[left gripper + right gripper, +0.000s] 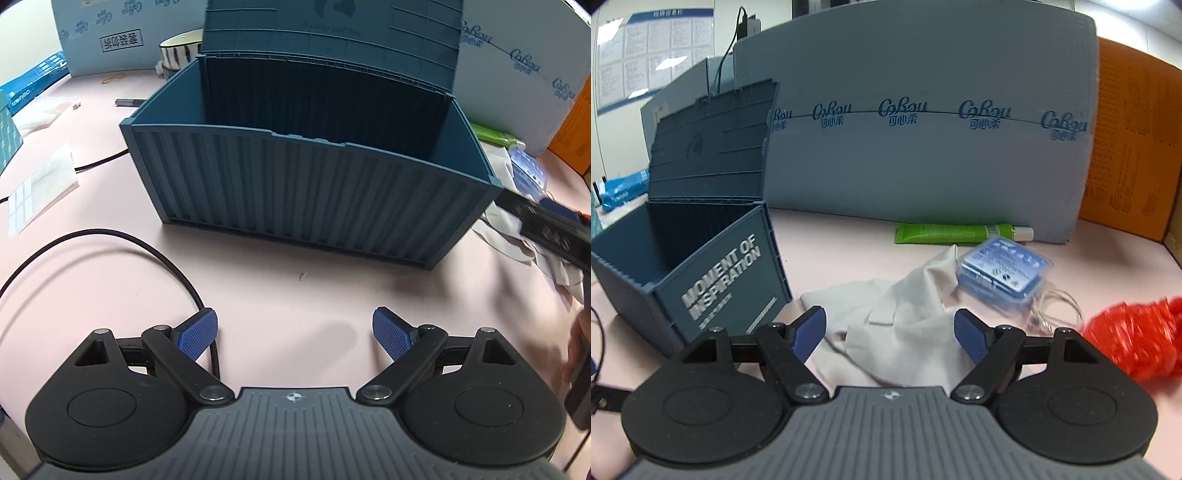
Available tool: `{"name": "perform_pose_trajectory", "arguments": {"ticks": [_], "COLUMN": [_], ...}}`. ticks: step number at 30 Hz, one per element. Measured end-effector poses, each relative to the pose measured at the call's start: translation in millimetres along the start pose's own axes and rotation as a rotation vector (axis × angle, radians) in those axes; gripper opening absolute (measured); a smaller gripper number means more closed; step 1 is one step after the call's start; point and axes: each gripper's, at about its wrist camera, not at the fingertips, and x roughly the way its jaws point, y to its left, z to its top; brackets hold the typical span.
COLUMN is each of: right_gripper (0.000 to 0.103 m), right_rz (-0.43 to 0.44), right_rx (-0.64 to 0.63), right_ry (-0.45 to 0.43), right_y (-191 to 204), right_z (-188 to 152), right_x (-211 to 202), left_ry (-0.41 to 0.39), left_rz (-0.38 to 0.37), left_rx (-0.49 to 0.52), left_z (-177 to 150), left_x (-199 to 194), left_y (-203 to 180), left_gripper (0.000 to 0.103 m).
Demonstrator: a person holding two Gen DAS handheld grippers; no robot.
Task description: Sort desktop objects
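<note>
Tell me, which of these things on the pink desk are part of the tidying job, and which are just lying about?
For the job: open blue container box, white cloth, small blue case, green tube, red crinkly bundle, pen, rubber band.

Lying about: big cardboard cartons, black cable, striped bowl.
</note>
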Motion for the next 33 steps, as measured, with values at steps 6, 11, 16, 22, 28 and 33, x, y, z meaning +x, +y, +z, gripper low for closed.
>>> {"name": "perform_pose_trajectory", "arguments": {"ticks": [6, 11, 16, 22, 28, 33], "right_gripper": [0.079, 0.079, 0.046, 0.003, 0.003, 0.003], "right_rz": [-0.027, -0.038, -0.011, -0.002, -0.010, -0.030], "right_rx": [0.042, 0.087, 0.105, 0.103, 0.164, 0.226], "right_ry": [0.031, 0.077, 0.114, 0.119, 0.062, 0.047], "right_y": [-7.7, -17.2, -21.1, -21.1, -29.8, -40.3], "right_z": [15.5, 26.6, 30.0, 28.7, 22.9, 1.7], "right_x": [25.9, 49.8, 63.7, 50.7, 9.0, -30.0], "left_ry": [0.011, 0.026, 0.020, 0.017, -0.007, -0.011], "left_rz": [0.001, -0.008, -0.013, -0.008, -0.033, -0.079], "left_rx": [0.040, 0.064, 0.054, 0.037, 0.058, 0.110], "left_z": [-8.0, -19.3, -23.7, -25.2, -22.3, -25.2], "left_x": [-2.5, -2.4, -5.0, -8.5, -13.1, -16.5], "left_y": [-5.0, -8.5, -4.5, 0.0, -9.5, -23.4], "left_gripper": [0.090, 0.090, 0.090, 0.090, 0.090, 0.090]}}
